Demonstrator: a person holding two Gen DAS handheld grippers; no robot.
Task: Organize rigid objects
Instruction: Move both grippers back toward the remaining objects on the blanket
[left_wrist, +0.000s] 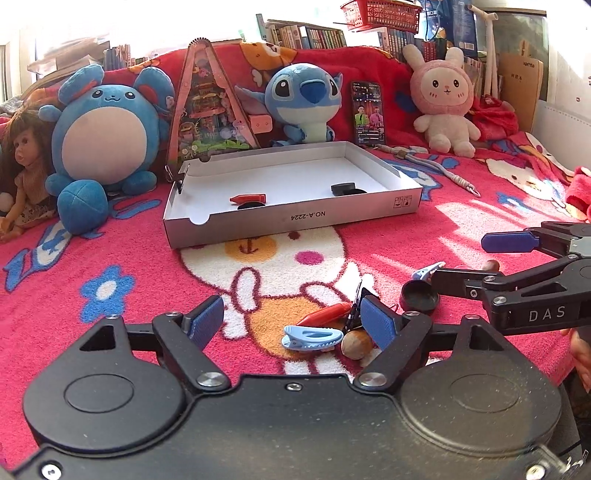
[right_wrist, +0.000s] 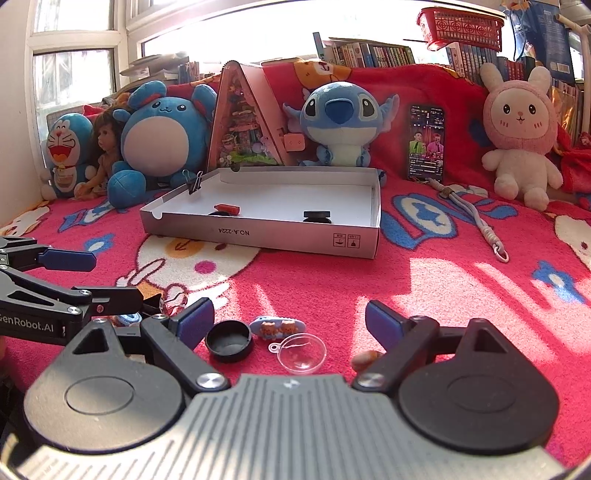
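Note:
In the left wrist view my left gripper (left_wrist: 291, 321) is open just above the red blanket. A light blue hair clip (left_wrist: 312, 336), a red crayon-shaped piece (left_wrist: 325, 314), a brown nut (left_wrist: 356, 343) and a black binder clip (left_wrist: 356, 306) lie between its fingers, none pressed. A black cap (left_wrist: 419, 295) lies to the right, under my right gripper (left_wrist: 476, 262). In the right wrist view my right gripper (right_wrist: 290, 325) stands open over the black cap (right_wrist: 229, 339), a blue bear clip (right_wrist: 277, 326) and a clear dome (right_wrist: 301, 352). The left gripper (right_wrist: 99, 277) shows at the left.
A white cardboard tray (left_wrist: 291, 218) lies ahead with a red piece (left_wrist: 247, 198) and a black cap (left_wrist: 343, 189) inside. Plush toys, a doll, a triangular toy house and a lit phone (right_wrist: 426, 142) line the back. A grey lanyard (right_wrist: 480, 221) lies to the right.

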